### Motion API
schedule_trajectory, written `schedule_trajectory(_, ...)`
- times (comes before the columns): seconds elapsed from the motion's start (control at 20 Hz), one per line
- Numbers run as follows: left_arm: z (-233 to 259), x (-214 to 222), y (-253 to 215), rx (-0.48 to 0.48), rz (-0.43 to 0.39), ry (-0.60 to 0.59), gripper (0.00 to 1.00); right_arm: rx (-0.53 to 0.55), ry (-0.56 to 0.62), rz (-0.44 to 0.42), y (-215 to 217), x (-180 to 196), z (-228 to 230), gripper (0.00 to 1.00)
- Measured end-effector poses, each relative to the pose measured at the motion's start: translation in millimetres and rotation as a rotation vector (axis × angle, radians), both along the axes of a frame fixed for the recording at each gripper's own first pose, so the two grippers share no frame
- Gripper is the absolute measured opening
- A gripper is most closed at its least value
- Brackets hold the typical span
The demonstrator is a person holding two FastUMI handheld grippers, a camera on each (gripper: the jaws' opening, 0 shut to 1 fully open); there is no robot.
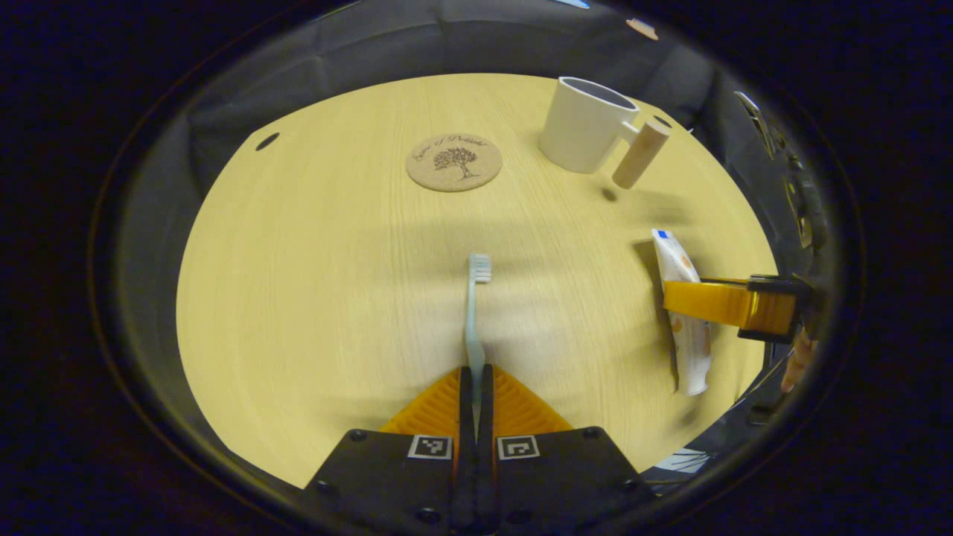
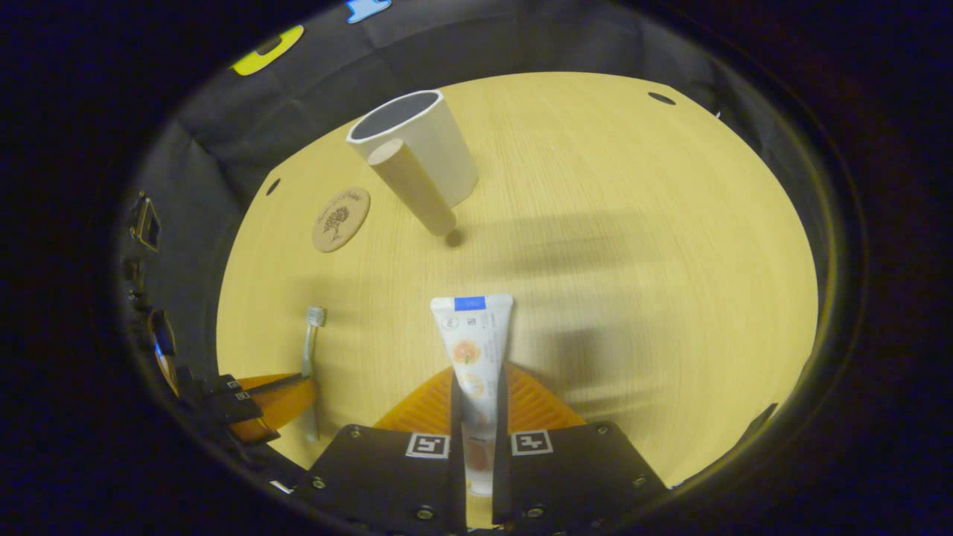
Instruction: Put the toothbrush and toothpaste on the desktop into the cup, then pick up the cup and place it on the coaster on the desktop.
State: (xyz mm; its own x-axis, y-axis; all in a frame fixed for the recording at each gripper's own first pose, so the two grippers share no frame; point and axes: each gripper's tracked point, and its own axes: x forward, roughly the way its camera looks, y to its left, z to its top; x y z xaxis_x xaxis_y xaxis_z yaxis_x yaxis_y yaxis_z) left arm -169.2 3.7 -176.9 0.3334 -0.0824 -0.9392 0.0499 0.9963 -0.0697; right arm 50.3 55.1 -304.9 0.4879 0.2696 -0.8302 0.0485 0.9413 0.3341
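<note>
One pale wooden desktop [image 1: 313, 298] bears cup [image 1: 584, 126] and coaster [image 1: 453, 161].

White cup [image 1: 584, 126] with tan handle, cork coaster [image 1: 453, 162] bearing a dark tree print, pale blue toothbrush [image 1: 474, 313], yellow wood-grain tabletop [image 1: 313, 283].

Both views near, angled down; share desktop [image 1: 313, 298], cup [image 1: 584, 126].

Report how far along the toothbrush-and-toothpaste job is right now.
Done: nothing is in the cup yet. In hand: the left gripper is shut on the toothbrush, and the right gripper is shut on the toothpaste. Left: drop both into the cup, then carry it to the coaster, which sits bare.
</note>
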Motion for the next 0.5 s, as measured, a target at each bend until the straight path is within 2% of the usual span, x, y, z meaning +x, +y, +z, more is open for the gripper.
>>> schedule_trajectory(0.3,27,6,-1,-0.048,0.025,-0.118,0.08,0.067,-0.169,0.013,4,2,45,0.16)
schedule_trajectory(0.5,56,18,-6,-0.09,0.047,-0.224,0.08,0.113,-0.326,0.039,12,7,91,0.15)
